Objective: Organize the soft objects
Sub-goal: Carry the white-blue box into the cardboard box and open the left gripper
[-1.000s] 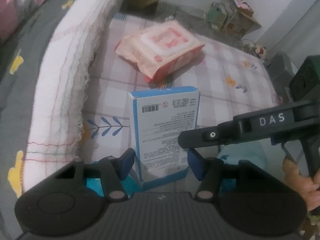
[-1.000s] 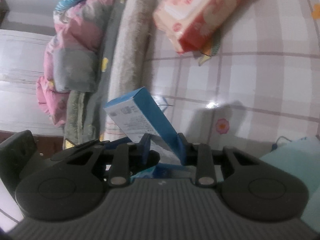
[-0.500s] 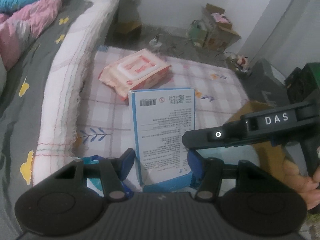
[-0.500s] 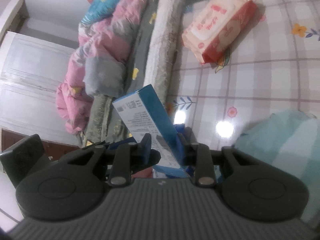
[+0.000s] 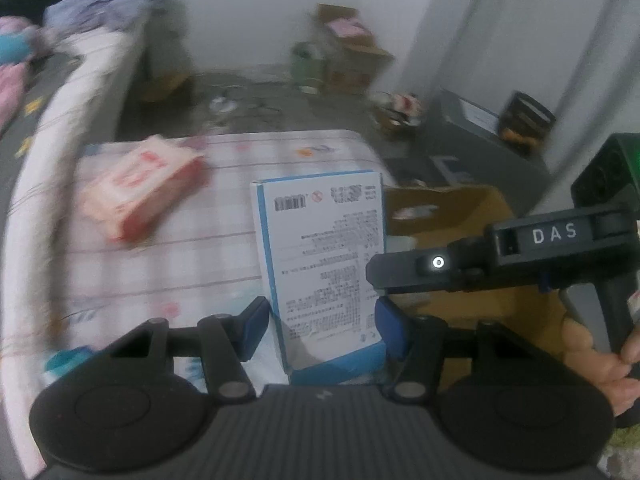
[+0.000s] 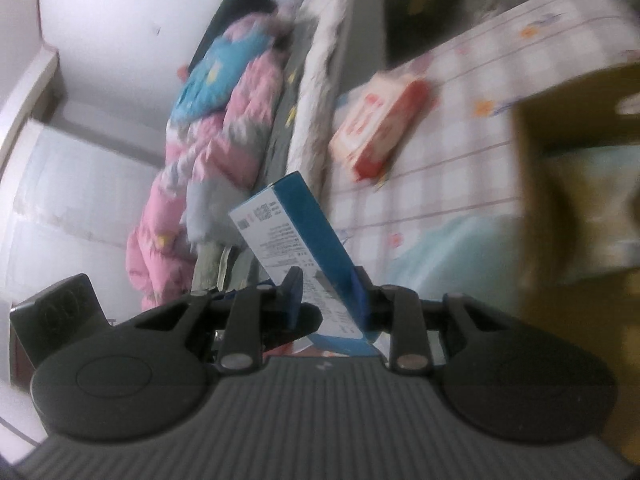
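A blue and white box (image 5: 326, 256) stands upright between the fingers of both grippers, lifted well above the checked mat (image 5: 192, 256). My left gripper (image 5: 322, 322) is shut on its two sides. My right gripper (image 6: 327, 292) is shut on the same box (image 6: 288, 232) across its faces and also shows in the left wrist view (image 5: 500, 260), reaching in from the right. A pink and red wipes pack (image 5: 140, 188) lies on the mat to the far left; it also shows in the right wrist view (image 6: 380, 128).
An open cardboard box (image 5: 452, 216) stands right of the mat, seen again in the right wrist view (image 6: 576, 168). A light blue cloth (image 6: 448, 248) lies on the mat. A bed with a white blanket edge (image 5: 52, 148) and pink bedding (image 6: 216, 152) runs along the left. Clutter lines the far wall.
Both grippers have risen with the blue box held between them. The mat and wipes pack have dropped away below, and the cardboard box has come into view on the right.
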`<state>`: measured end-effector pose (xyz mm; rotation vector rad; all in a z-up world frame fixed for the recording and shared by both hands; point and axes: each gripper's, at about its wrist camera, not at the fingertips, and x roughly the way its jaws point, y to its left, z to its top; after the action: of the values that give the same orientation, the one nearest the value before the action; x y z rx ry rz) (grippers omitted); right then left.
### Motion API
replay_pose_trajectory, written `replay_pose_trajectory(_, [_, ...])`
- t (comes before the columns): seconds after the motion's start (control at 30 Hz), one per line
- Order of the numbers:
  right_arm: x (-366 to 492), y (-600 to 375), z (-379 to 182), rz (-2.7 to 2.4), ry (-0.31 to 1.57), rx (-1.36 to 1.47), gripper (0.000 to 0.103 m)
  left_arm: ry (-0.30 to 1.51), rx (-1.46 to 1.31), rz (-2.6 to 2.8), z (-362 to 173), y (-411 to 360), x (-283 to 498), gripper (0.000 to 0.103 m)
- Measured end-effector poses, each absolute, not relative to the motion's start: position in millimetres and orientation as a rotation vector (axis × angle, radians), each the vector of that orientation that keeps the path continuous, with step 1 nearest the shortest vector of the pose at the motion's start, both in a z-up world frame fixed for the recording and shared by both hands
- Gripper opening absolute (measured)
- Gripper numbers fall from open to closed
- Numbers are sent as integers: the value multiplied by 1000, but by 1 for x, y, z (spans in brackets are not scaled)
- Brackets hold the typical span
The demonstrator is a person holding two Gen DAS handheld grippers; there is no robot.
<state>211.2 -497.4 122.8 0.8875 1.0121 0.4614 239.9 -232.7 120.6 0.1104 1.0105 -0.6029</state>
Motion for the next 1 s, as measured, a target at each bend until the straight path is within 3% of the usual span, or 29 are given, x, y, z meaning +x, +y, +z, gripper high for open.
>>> replay_pose_trajectory(0.53, [161, -684, 64, 155, 957, 995, 25, 1191, 205, -808, 35, -425, 260, 59])
replay_pose_trajectory(0.83, [199, -721, -12, 42, 1055, 977, 25, 1306, 261, -772, -30, -465, 291, 58])
replay_pose_trajectory(1.0, [213, -715, -29, 47, 1091, 900, 25, 1307, 279, -753, -37, -467, 297, 59])
